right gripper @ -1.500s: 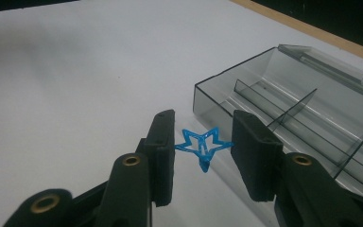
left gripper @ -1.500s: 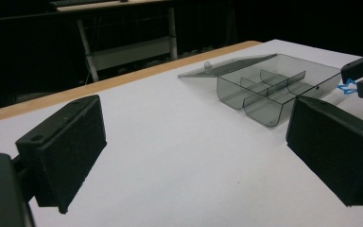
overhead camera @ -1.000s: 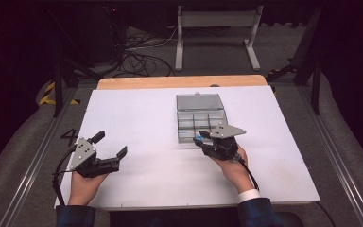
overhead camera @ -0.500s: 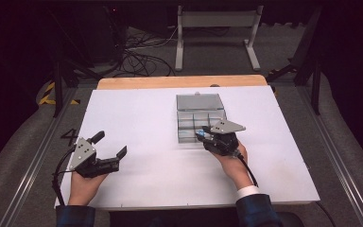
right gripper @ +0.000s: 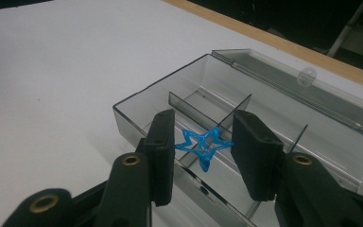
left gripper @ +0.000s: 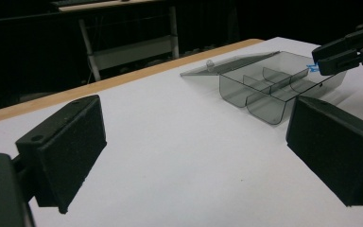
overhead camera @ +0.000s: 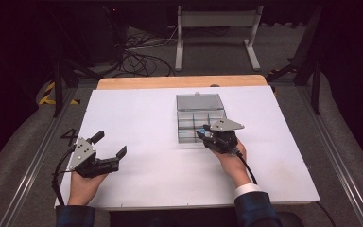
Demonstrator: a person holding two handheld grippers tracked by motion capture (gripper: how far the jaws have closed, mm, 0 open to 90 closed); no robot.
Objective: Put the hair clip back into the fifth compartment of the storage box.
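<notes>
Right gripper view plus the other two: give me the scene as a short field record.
surface: white table
box: clear compartment box, lid open, laid flat behind it
item: blue star, over a near compartment of the box
right gripper: jaws closed on the star's points
left gripper: jaws wide open, nothing between them, away from the box

We see lab or studio: white table point(overhead camera: 137, 113), black curtains, loose cables on floor point(overhead camera: 139, 54), metal stand point(overhead camera: 216, 21), floor rails point(overhead camera: 26, 170).
</notes>
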